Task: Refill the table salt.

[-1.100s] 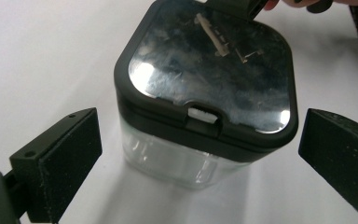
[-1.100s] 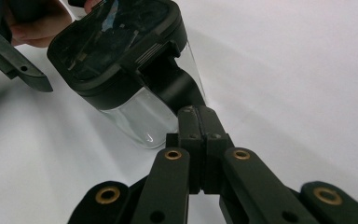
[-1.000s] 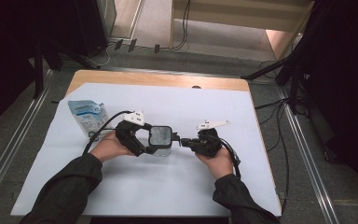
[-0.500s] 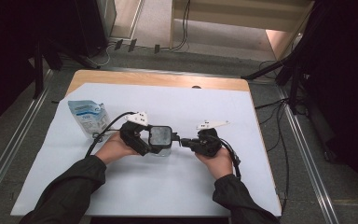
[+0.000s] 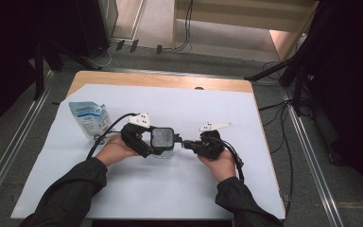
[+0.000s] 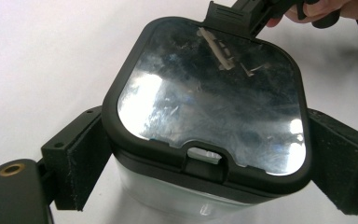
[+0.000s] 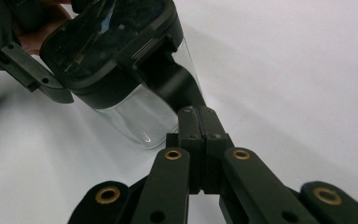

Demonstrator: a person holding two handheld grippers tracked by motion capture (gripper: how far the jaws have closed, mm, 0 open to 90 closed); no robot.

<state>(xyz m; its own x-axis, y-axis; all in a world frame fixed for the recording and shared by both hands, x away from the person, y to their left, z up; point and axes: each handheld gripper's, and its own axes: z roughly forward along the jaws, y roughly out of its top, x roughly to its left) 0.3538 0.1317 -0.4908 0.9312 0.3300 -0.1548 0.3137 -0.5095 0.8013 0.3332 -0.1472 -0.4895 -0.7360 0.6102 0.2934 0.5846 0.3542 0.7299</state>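
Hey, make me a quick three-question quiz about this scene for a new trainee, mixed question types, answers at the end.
1. True or false: the left hand-held gripper has its jaws on either side of the clear container.
2. Multiple choice: what lies at the left of the white sheet in the high view? A) a blue and white pouch B) a red mug C) a pair of scissors
3. Fill in: the right hand-held gripper has its jaws pressed together at the container's black ____.

Key:
1. True; its pads flank the container body.
2. A, the pouch.
3. Lid, at the latch side; whether it pinches the latch itself is hard to tell.
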